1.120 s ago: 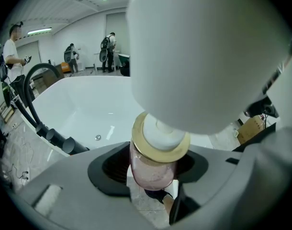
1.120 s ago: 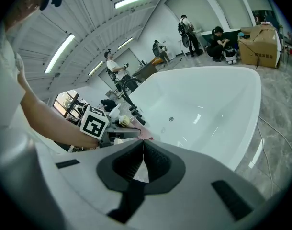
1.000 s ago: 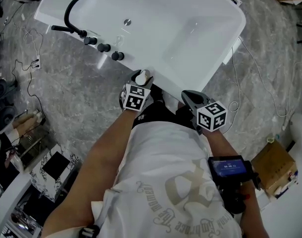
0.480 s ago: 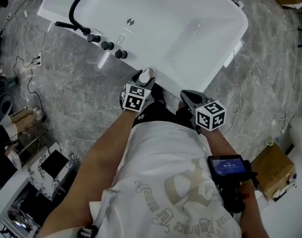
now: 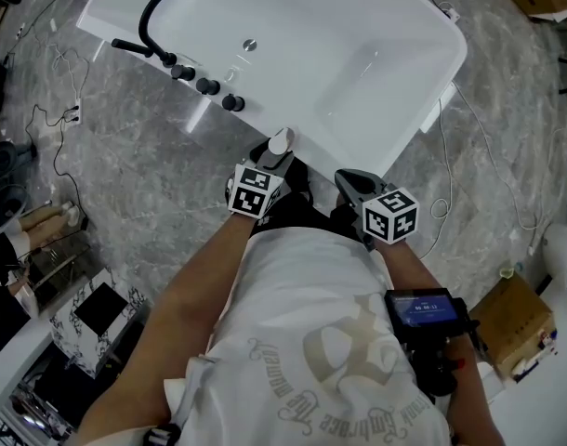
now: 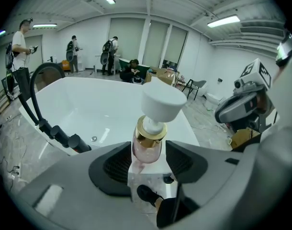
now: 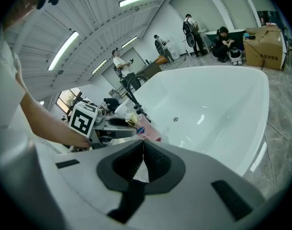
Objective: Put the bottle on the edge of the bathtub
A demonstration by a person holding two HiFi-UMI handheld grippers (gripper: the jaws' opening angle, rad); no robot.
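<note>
over the near rim of the bathtub [image 5: 325,147], the bottle [image 6: 147,147] is pinched by its pink body between the jaws of the left gripper [image 6: 149,163], which have just been closing. its white cap is pointed toward the tub. beside it, the right gripper [image 7: 143,143] is held with jaws pressed together, nothing between them.
</note>
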